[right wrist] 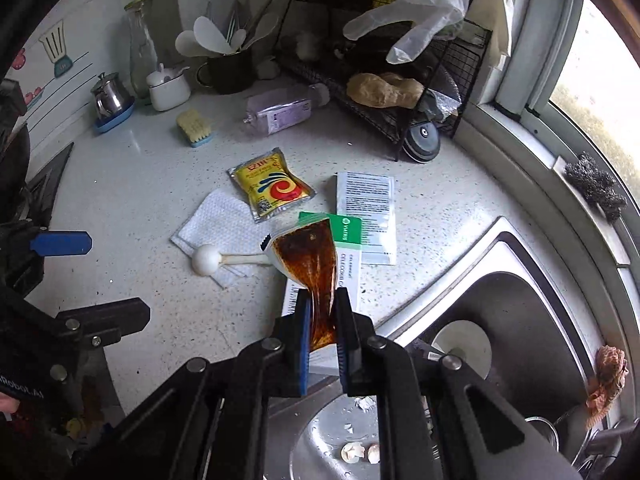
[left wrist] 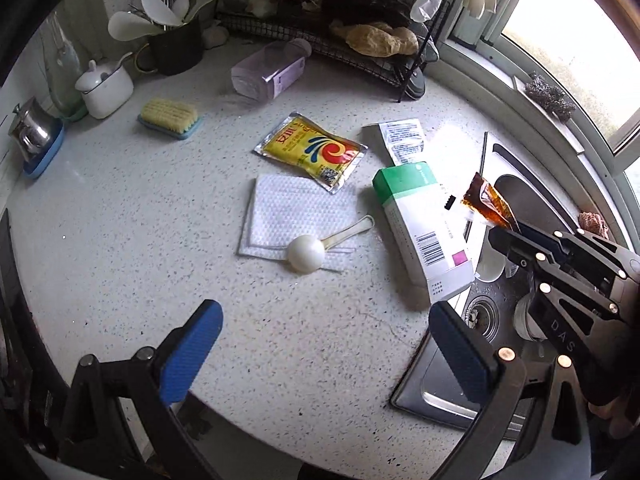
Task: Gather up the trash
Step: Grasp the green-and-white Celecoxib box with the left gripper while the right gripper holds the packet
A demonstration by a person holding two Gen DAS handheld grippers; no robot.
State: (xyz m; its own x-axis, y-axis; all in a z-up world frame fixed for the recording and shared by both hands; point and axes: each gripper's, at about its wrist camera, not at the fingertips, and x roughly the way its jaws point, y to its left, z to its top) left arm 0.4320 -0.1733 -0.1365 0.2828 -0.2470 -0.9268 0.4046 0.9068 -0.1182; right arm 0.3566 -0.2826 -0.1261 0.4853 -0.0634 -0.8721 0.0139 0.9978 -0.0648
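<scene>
Gripping a brown sauce packet (right wrist: pixel 310 264) between its blue pads, the right claw (right wrist: pixel 323 334) is holding it up off the speckled white desk (right wrist: pixel 140 184), its jaws closed tight on the packet's lower end, above the near edge where the desk meets the steel sink (right wrist: pixel 532 304). The left wrist view is showing the same packet (left wrist: pixel 486 204) sticking out of the right claw's tips over the sink. The left claw (left wrist: pixel 324 354) is hanging open above the desk with nothing between its fingers (left wrist: pixel 192 354). Other litter is lying on the desk: a yellow seasoning packet (left wrist: pixel 312 152) is resting beside a folded white paper towel (left wrist: pixel 296 212), its lower corner overlapping the towel, and a white plastic spoon (left wrist: pixel 306 254) is lying bowl-down on the towel's near edge. Just to the right, a green and white box (left wrist: pixel 420 232) is lying flat, one end reaching over the sink's edge, and a printed leaflet (left wrist: pixel 402 140) is lying behind it. Farther back, a purple bottle (left wrist: pixel 270 68) is lying on its side in front of a black wire rack (left wrist: pixel 360 40), and a scrubbing brush (left wrist: pixel 170 118) is sitting well off to the left near a white lidded pot (left wrist: pixel 104 84). Bits of eggshell (right wrist: pixel 356 452) are lying in the sink.
</scene>
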